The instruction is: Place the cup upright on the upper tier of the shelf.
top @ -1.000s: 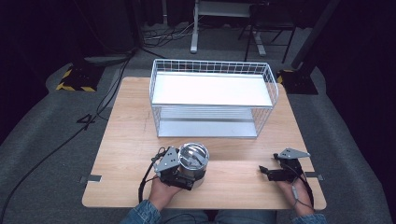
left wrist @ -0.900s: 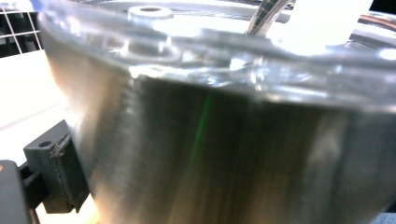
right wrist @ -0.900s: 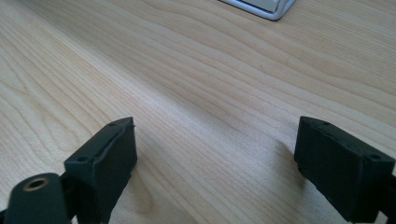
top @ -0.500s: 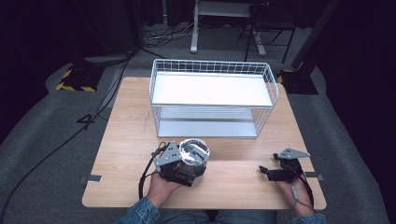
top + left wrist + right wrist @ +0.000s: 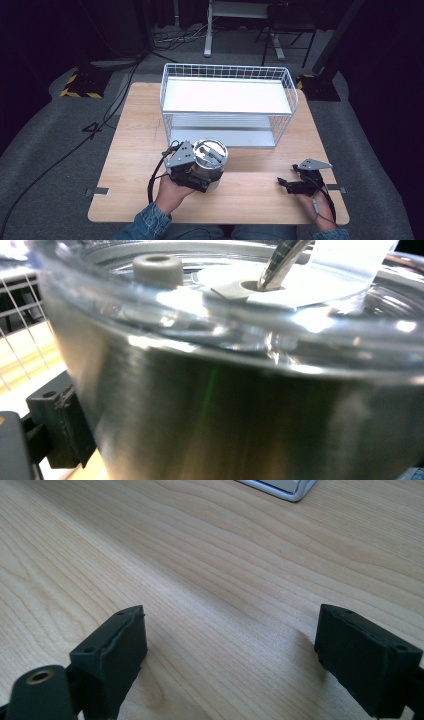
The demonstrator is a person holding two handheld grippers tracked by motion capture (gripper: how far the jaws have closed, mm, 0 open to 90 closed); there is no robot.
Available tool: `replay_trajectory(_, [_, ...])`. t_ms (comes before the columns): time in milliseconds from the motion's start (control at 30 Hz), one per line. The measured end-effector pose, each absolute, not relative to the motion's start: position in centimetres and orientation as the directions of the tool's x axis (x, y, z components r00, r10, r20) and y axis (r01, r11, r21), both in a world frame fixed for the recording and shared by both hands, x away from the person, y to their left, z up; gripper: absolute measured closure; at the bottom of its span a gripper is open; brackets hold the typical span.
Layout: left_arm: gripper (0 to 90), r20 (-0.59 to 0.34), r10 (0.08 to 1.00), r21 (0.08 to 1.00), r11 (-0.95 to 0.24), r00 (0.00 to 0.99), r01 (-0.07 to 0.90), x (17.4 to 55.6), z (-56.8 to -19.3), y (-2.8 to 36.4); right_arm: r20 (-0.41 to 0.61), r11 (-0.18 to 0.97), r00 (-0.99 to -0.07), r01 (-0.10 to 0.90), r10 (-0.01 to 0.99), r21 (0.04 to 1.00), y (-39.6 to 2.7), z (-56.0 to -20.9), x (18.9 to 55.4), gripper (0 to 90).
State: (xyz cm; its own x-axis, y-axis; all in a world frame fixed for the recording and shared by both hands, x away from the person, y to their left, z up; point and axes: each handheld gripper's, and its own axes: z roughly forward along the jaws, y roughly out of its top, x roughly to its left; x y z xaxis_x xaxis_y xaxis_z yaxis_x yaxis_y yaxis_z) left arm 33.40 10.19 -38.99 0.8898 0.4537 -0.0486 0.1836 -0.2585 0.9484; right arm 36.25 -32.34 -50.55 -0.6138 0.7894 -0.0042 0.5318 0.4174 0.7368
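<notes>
Since the earlier frames the steel pot [image 5: 210, 165] and the left hand-held gripper [image 5: 192, 167] holding it have shifted slightly farther from the near edge of the bench [image 5: 130, 150], toward the wire rack [image 5: 227, 107]; the right hand-held gripper [image 5: 290, 185] has stayed where it was. The pot is round, of brushed metal, with a glass lid [image 5: 240, 305] and a metal lid handle [image 5: 280, 262]. It sits at the near centre-left of the wooden bench, just in front of the rack's lower shelf and close to it. In the left gripper view the pot's wall is pressed up close, with one black jaw against its left side, so this hand-held gripper is clamped on the pot; the person's left hand [image 5: 172, 192] grasps it from the near side. The right hand-held gripper lies low over bare wood at the near right of the bench, well apart from the pot, with its jaws spread wide and nothing between them. The white two-tier wire rack stands at the far middle of the bench. A dark floor with cables surrounds the bench.
</notes>
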Motion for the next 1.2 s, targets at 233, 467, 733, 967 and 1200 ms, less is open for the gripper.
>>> replay_trajectory(233, [2.7, -0.060, 0.454, 0.949, -0.249, 0.889, 0.191, 34.2, -37.4, 10.2, -0.004, 0.418, -0.614, 0.532, 0.789, 0.737, -32.3, -50.6, 36.2, 13.7])
replay_trajectory(467, [2.7, -0.045, 0.450, 0.954, -0.246, 0.892, 0.172, 35.0, -35.3, 10.0, -0.005, 0.418, -0.614, 0.532, 0.789, 0.736, -32.3, -50.5, 36.2, 13.6])
replay_trajectory(733, [2.8, -0.038, 0.456, 0.958, -0.236, 0.889, 0.162, 36.1, -33.1, 9.8, -0.004, 0.418, -0.614, 0.532, 0.790, 0.737, -32.3, -50.5, 36.2, 13.6])
replay_trajectory(967, [2.8, -0.026, 0.462, 0.962, -0.230, 0.886, 0.148, 37.2, -31.1, 9.4, -0.005, 0.418, -0.614, 0.532, 0.789, 0.737, -32.3, -50.6, 36.2, 13.6])
replay_trajectory(1200, [2.8, -0.023, 0.490, 0.967, -0.212, 0.871, 0.144, 38.3, -29.4, 9.1, -0.004, 0.417, -0.614, 0.532, 0.789, 0.737, -32.3, -50.6, 36.2, 13.6])
